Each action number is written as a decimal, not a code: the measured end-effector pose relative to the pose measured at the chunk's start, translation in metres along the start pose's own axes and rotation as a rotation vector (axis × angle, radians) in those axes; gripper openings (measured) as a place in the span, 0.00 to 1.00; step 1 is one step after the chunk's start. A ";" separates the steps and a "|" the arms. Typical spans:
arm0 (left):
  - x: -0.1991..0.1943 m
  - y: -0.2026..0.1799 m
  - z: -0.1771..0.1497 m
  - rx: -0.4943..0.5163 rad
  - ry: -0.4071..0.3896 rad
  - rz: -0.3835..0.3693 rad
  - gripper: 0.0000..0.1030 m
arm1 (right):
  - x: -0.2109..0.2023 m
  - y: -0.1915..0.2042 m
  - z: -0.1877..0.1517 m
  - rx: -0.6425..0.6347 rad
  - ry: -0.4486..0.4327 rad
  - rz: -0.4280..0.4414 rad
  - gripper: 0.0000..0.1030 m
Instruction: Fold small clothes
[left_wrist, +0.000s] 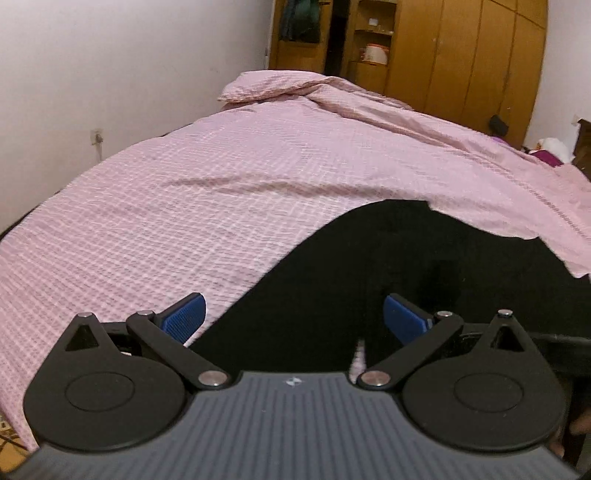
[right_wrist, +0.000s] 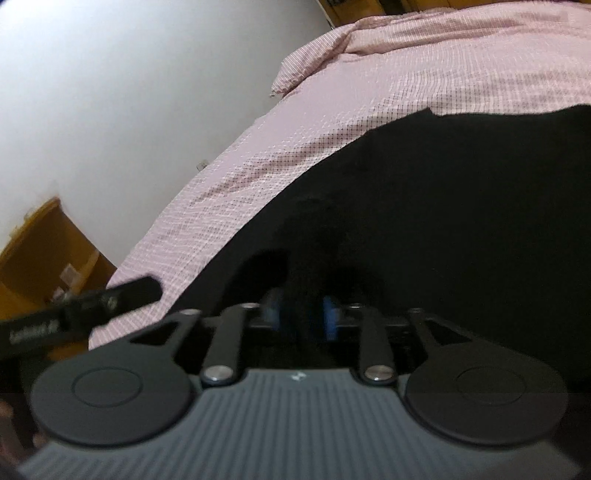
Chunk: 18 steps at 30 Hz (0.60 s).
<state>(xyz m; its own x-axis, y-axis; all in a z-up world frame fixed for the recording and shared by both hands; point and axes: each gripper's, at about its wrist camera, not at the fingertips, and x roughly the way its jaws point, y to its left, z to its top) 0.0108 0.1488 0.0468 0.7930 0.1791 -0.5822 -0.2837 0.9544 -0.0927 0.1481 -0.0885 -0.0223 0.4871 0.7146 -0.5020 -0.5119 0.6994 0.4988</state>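
A black garment lies spread on the pink checked bedspread. In the left wrist view my left gripper hangs open and wide over the garment's near left edge, its blue pads holding nothing. In the right wrist view the black garment fills the right half of the frame. My right gripper is low over it, the blue pads a little apart. A raised ridge of black cloth stands between them, and I do not see the pads pressing on it. The picture is blurred there.
A pillow lies at the bed's far end, with a wooden wardrobe behind it. A white wall runs along the left side. A wooden piece of furniture stands by the bed's near corner. A black bar crosses the right wrist view at the left.
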 end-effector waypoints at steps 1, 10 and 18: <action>0.000 -0.004 0.001 0.003 -0.003 -0.011 1.00 | -0.008 0.001 -0.002 -0.019 -0.018 0.003 0.46; 0.013 -0.047 0.000 0.055 -0.002 -0.127 1.00 | -0.085 -0.033 0.001 -0.102 -0.132 -0.123 0.61; 0.041 -0.080 -0.013 0.175 0.033 -0.213 0.91 | -0.143 -0.122 0.003 -0.062 -0.172 -0.438 0.61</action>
<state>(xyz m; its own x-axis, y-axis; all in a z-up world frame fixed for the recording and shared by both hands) 0.0593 0.0770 0.0200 0.8058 -0.0349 -0.5911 -0.0129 0.9970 -0.0764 0.1427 -0.2758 -0.0092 0.7740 0.3478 -0.5292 -0.2705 0.9372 0.2203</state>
